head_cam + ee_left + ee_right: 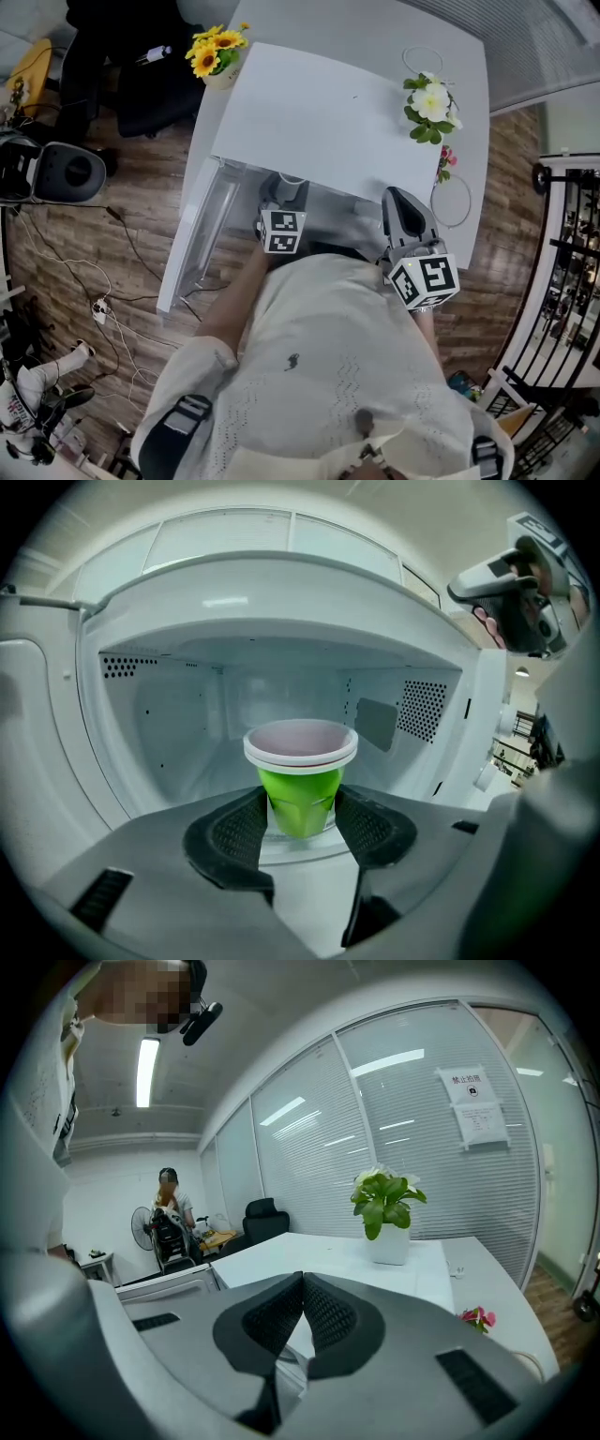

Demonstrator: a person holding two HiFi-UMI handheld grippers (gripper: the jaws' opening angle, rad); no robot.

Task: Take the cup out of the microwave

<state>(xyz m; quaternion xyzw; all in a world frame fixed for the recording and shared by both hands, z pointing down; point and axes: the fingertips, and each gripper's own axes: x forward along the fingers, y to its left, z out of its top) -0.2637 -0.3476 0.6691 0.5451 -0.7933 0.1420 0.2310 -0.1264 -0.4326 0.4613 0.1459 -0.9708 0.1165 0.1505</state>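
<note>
Your left gripper (302, 819) pinched the cup (300, 789) inside the microwave (159, 733); your right gripper (302, 1312) was closed, empty. You needed a slow, level withdrawal.

Office — glass partitions (422, 1147), swivel chair (265, 1220)

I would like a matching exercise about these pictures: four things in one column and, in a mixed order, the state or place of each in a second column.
Things
1. cup
2. left gripper
3. right gripper
4. microwave door

States
A. swung open
B. shut, with nothing between its jaws
C. green with a white rim, standing inside the microwave
D. shut on the cup

Pairs: 1-C, 2-D, 3-B, 4-A
</note>
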